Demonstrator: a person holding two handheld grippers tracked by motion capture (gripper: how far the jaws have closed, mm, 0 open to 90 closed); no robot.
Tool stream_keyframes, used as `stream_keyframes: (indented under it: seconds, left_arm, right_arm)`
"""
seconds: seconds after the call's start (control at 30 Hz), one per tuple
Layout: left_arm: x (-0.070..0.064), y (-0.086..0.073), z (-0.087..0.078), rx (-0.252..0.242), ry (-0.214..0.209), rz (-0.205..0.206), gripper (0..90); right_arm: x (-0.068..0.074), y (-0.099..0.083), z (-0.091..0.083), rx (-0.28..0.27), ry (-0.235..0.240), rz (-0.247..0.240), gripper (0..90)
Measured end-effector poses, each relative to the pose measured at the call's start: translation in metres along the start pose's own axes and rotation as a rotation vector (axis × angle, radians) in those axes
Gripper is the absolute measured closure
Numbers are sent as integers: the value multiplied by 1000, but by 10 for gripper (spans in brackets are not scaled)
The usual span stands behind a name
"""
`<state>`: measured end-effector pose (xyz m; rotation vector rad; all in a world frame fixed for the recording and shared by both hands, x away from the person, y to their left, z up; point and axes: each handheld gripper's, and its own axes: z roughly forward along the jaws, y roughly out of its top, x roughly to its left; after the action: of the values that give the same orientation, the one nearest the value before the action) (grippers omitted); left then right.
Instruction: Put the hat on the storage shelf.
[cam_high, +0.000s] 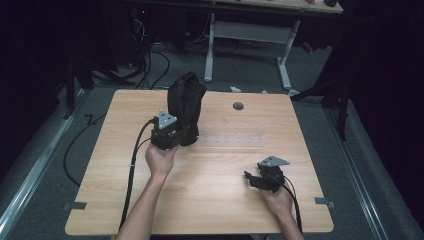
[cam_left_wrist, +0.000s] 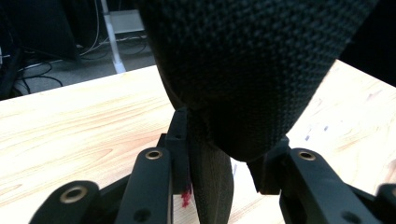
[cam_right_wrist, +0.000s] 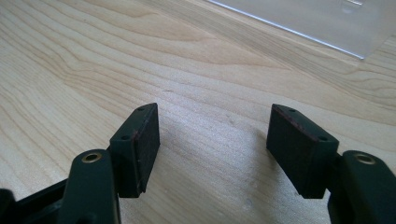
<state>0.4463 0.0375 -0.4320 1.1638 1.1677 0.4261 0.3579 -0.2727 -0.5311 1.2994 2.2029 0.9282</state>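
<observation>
Standing upright near the far left part of the pale wooden tabletop (cam_high: 225, 165), a black woven-fabric bag (cam_high: 186, 107) rises well above the left tool (cam_high: 176, 134), which is pressed against its lower side. Seen from the left gripper view, the coarse black weave of the bag (cam_left_wrist: 247, 70) looms close overhead, and a narrow fold or strap of the same fabric (cam_left_wrist: 210, 182) hangs down between the two black jaws of the left tool (cam_left_wrist: 219, 165). The jaws stand close on either side of that fold, pinching it, so the left tool is clenched on the bag. A small red mark (cam_left_wrist: 186, 198) shows on the wood just beside the left jaw. The person's left hand (cam_high: 160, 159) holds the tool from behind, with a black cable (cam_high: 134, 160) trailing back along the forearm.

Well apart from the bag, near the front right of the tabletop, the right tool (cam_high: 252, 179) lies low over the wood in the person's right hand (cam_high: 277, 200), a grey three-cornered plate (cam_high: 273, 161) on top. In the right gripper view its jaws are spread wide, released, with bare wood grain between the pads (cam_right_wrist: 144, 140) and nothing held. A clear plastic sheet (cam_right_wrist: 317, 21) lies flat on the tabletop beyond them. A round grey grommet (cam_high: 238, 106) sits near the far edge.
</observation>
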Motion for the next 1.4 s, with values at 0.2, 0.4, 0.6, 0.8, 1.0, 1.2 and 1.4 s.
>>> stream_keyframes:
  seconds: [0.2,0.4,0.6,0.8,1.0,1.2,1.4]
  left_arm:
    - [0,0,0,21,-2,-15,582]
    - [3,4,-2,32,0,-34,426]
    - [5,6,-6,44,-25,-67,342]
    - [6,7,-10,59,-46,-87,293]
    - [7,9,-15,59,-60,-92,274]
    - [7,8,-23,64,-70,-93,246]
    - [9,7,-33,67,-78,-98,243]
  right_arm:
    - [0,0,0,0,0,0,349]
    - [0,0,0,0,0,2,349]
    - [0,0,0,-1,1,-2,349]
    - [0,0,0,0,1,0,349]
    - [0,0,0,0,1,2,348]
    - [0,0,0,0,1,2,349]
    - [0,0,0,0,1,-1,349]
